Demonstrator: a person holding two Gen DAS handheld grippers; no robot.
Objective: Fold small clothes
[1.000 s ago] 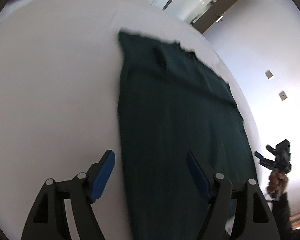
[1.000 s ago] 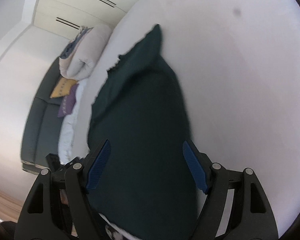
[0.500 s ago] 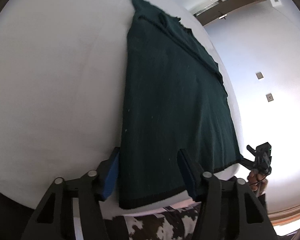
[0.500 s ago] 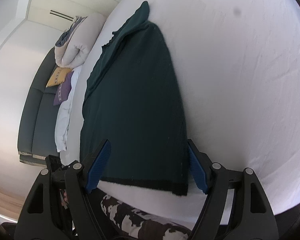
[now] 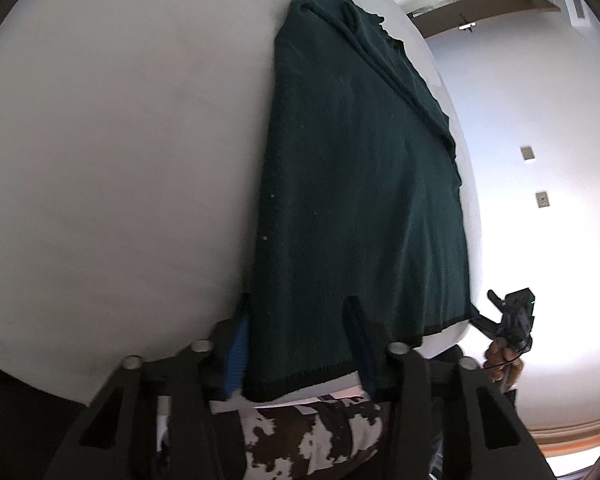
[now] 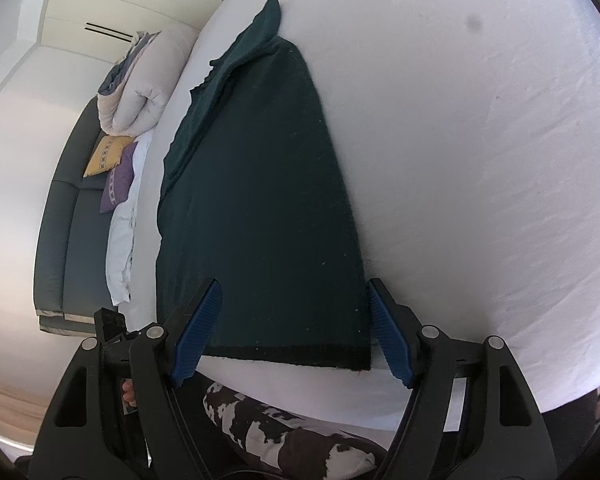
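Left wrist view: my left gripper point(image 5: 300, 340) angles down, jaws closing around the near-left hem corner of the dark green knit garment point(image 5: 360, 180), flat on the white bed point(image 5: 120, 140).

Right wrist view: my right gripper point(image 6: 294, 332) angles down, jaws wide and closing, straddling the garment's near-right corner without contact.

The garment point(image 5: 360, 184) lies flat on the bed point(image 5: 120, 140), running from the near edge away toward the far side, its hem at the near edge. The left gripper point(image 5: 296, 344) sits at the hem's left corner, its closing jaws either side of that corner. The right gripper point(image 6: 292, 332) sits at the hem's right corner, jaws closing, one over the cloth, the other just beside its right edge. A patterned rug point(image 6: 284, 432) lies below the bed's near edge. In the right wrist view a sofa point(image 6: 64, 216) stands left of the bed, with cushions point(image 6: 112, 160) and a rolled duvet point(image 6: 144, 88) on it
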